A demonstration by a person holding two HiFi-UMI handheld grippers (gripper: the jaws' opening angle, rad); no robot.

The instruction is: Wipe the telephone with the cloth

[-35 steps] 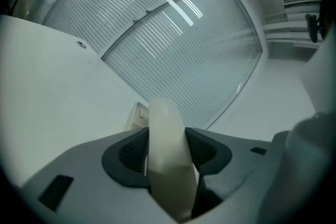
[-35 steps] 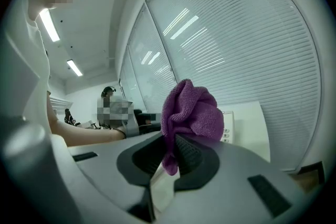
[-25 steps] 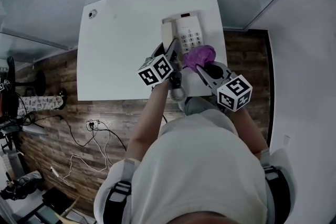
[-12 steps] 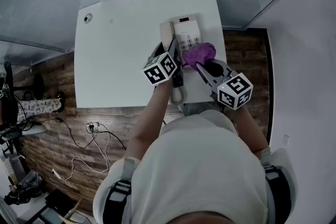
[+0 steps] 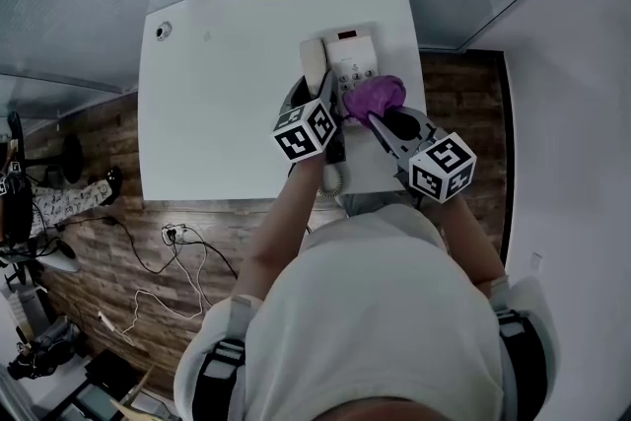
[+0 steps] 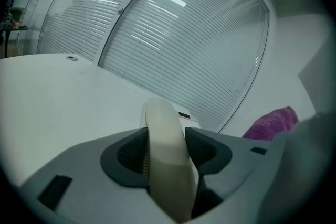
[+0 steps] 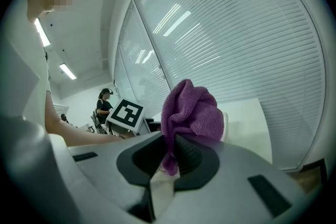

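Observation:
A cream telephone (image 5: pixel 353 57) stands at the white table's far right. Its handset (image 5: pixel 314 62) lies along the base's left side. My left gripper (image 5: pixel 320 96) straddles the handset (image 6: pixel 160 118), and both pads press on its sides. In the left gripper view the left gripper (image 6: pixel 167 147) points along the handset toward the base (image 6: pixel 192 123). My right gripper (image 5: pixel 377 120) is shut on a bunched purple cloth (image 5: pixel 373 97), which rests over the lower keypad. The right gripper view shows the cloth (image 7: pixel 191 113) bulging up out of the right gripper (image 7: pixel 170 157).
The white table (image 5: pixel 227 94) has a round cable hole (image 5: pixel 163 32) at its far left corner. A coiled cord (image 5: pixel 333 178) hangs at the near edge. Glass walls with blinds (image 6: pixel 173 34) stand behind. Cables (image 5: pixel 177 256) lie on the wooden floor. Another person (image 7: pixel 103 105) is far off.
Both grippers have shifted a little toward the telephone. The purple cloth now covers more of the keypad. Both grips are unchanged.

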